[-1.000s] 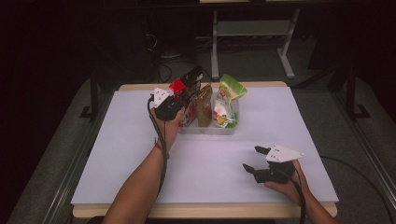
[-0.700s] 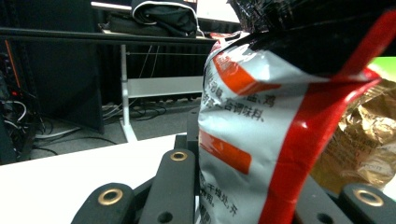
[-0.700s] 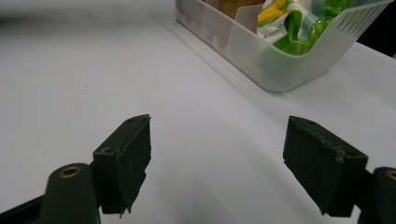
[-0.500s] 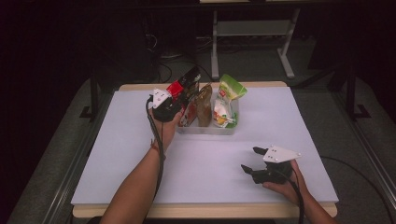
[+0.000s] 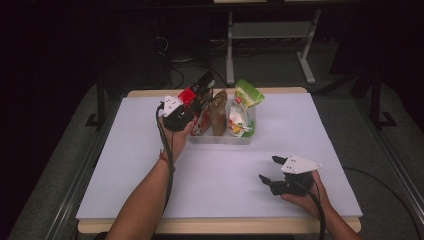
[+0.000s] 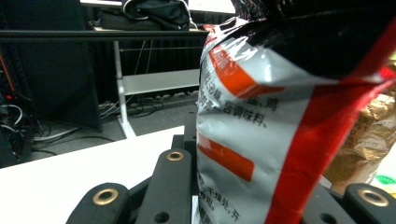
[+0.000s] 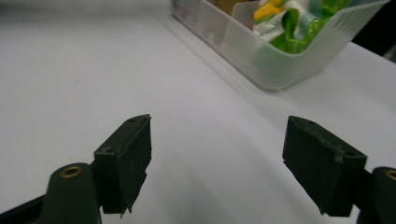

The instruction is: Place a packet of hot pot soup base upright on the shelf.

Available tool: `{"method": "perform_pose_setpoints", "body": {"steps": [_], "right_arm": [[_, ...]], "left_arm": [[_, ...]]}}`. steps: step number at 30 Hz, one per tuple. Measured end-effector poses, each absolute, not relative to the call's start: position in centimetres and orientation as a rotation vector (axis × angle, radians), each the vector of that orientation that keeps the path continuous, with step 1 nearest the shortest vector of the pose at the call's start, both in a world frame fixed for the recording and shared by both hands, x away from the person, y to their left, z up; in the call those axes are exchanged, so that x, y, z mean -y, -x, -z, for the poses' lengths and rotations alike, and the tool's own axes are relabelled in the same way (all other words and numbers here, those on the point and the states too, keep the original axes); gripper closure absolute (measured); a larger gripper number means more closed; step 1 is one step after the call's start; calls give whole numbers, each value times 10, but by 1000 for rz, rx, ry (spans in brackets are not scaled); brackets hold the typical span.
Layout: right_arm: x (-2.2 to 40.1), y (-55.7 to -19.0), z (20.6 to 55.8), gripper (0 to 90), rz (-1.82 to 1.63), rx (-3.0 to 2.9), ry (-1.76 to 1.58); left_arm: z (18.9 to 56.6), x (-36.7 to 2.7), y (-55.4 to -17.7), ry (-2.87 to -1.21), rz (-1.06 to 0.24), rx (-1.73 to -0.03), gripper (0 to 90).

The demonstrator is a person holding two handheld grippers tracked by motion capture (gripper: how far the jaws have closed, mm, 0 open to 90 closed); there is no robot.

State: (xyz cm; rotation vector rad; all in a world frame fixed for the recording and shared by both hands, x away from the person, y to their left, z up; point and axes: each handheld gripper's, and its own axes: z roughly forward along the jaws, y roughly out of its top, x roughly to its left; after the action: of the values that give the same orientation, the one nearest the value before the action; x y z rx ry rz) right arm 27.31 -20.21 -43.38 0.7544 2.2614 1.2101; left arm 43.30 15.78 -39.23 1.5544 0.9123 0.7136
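Note:
A red, black and silver snack bag (image 5: 200,92) stands tilted at the left end of a translucent bin (image 5: 220,140). My left gripper (image 5: 191,109) is shut on it from the left side. In the left gripper view the bag (image 6: 261,116) sits between the black fingers (image 6: 170,186) and rises tall above them. My right gripper (image 5: 268,169) rests low over the white table near the front right, open, with nothing between its jaws. In the right gripper view the right gripper (image 7: 217,163) points toward the bin (image 7: 280,65).
The bin also holds a brown pouch (image 5: 218,112) and a green and white bag (image 5: 244,102), both upright. The white tabletop (image 5: 125,165) spreads around the bin. Beyond the far edge stand a metal frame (image 5: 270,35) and cables on the floor.

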Motion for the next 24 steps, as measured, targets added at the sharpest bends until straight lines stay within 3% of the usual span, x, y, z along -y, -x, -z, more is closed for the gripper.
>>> {"method": "perform_pose_setpoints", "body": {"steps": [24], "right_arm": [[207,-271,429,245,-1220,-2224,-788]], "left_arm": [[384,-163,-430,-1667,-673,-864,701]]}}
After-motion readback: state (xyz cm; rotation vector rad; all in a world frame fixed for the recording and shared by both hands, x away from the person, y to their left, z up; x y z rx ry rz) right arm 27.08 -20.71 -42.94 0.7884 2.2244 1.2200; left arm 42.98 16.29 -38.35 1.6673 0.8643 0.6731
